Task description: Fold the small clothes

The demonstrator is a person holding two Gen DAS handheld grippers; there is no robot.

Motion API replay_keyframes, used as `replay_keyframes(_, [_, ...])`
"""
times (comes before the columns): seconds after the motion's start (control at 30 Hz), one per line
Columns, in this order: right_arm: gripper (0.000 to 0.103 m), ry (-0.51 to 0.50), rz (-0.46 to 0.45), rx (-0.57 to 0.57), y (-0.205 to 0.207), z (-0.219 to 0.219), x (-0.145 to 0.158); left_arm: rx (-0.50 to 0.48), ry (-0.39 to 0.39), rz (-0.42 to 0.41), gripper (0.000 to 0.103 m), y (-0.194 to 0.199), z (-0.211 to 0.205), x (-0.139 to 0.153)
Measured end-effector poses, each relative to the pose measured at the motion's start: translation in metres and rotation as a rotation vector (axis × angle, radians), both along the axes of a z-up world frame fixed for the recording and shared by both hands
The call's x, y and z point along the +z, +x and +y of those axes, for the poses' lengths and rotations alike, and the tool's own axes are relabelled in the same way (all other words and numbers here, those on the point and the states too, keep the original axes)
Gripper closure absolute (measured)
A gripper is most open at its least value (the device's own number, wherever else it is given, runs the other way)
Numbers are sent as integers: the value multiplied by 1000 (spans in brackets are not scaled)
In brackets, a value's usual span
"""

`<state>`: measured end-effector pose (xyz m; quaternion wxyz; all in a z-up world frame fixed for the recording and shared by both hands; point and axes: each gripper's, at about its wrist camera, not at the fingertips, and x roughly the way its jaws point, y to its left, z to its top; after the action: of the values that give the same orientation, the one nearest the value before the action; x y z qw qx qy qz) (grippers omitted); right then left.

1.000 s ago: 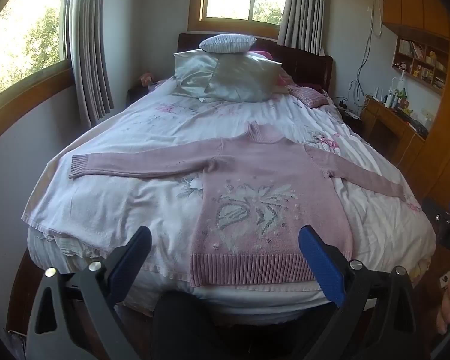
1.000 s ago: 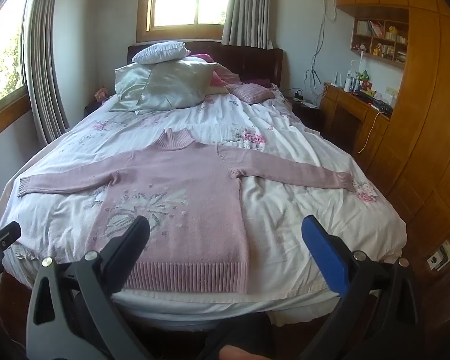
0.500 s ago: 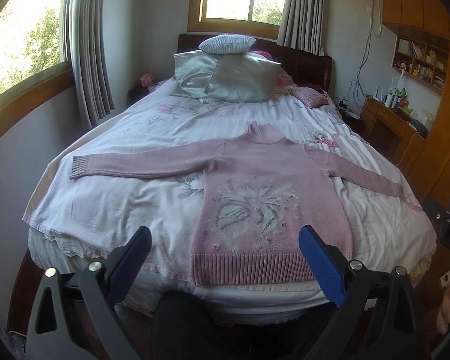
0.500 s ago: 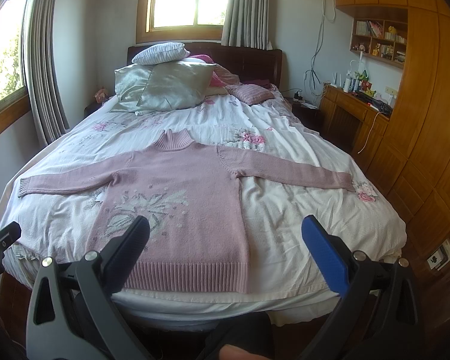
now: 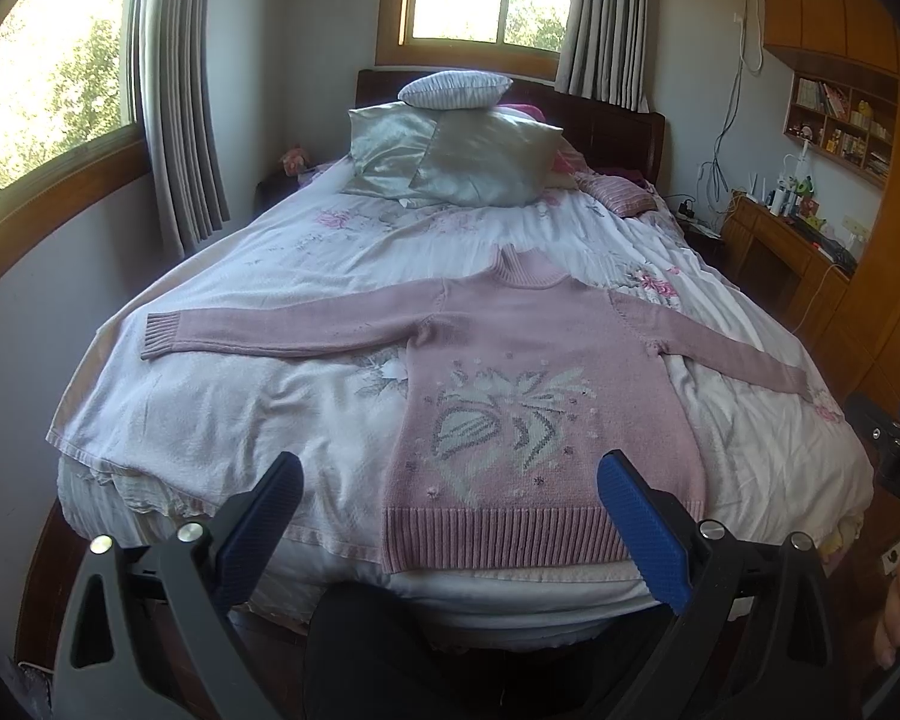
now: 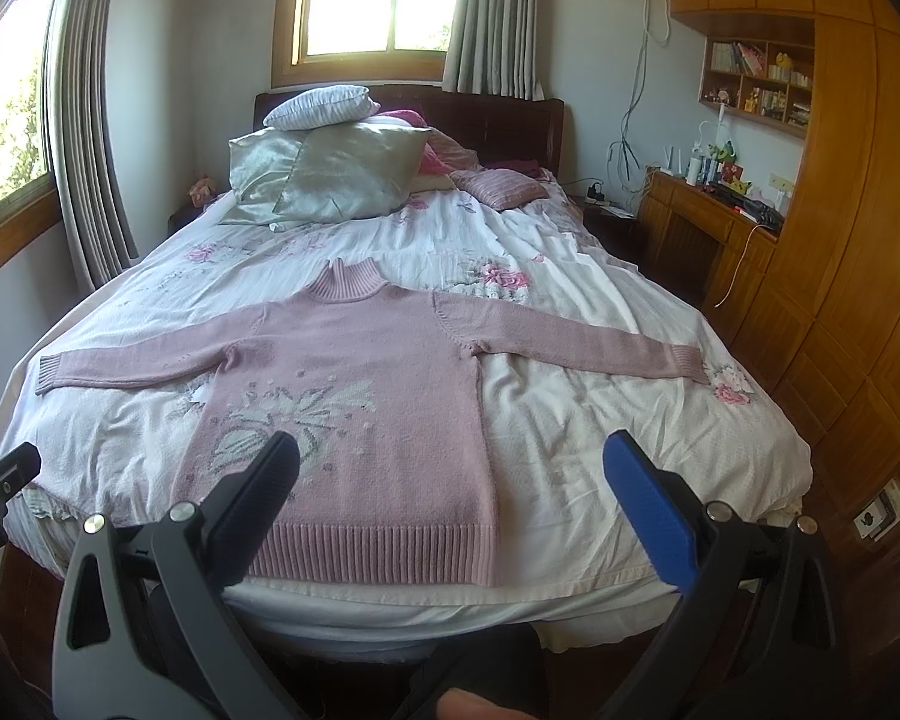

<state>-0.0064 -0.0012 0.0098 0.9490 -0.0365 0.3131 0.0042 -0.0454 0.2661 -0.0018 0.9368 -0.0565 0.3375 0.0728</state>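
Observation:
A pink knitted sweater (image 5: 528, 384) (image 6: 360, 396) with a pale flower pattern lies flat, front up, on the bed, both sleeves spread sideways and its ribbed hem at the foot edge. My left gripper (image 5: 450, 486) hangs open before the foot of the bed, level with the hem, holding nothing. My right gripper (image 6: 450, 474) is open too, at the same distance, its left finger in front of the sweater's lower left part. Neither gripper touches the sweater.
The bed (image 5: 222, 396) carries a white floral cover, with several pillows (image 5: 480, 162) at the headboard. A wooden desk and cabinets (image 6: 810, 276) line the right wall, curtains and windows the left and back. A person's dark-clothed legs (image 5: 378, 648) show below, a hand (image 5: 897, 606) at right.

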Motion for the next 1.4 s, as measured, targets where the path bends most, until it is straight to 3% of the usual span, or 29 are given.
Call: replay_keyframes(1.4, [3, -1, 6, 0, 1, 1, -3, 0, 4, 1, 4, 5, -1, 0])
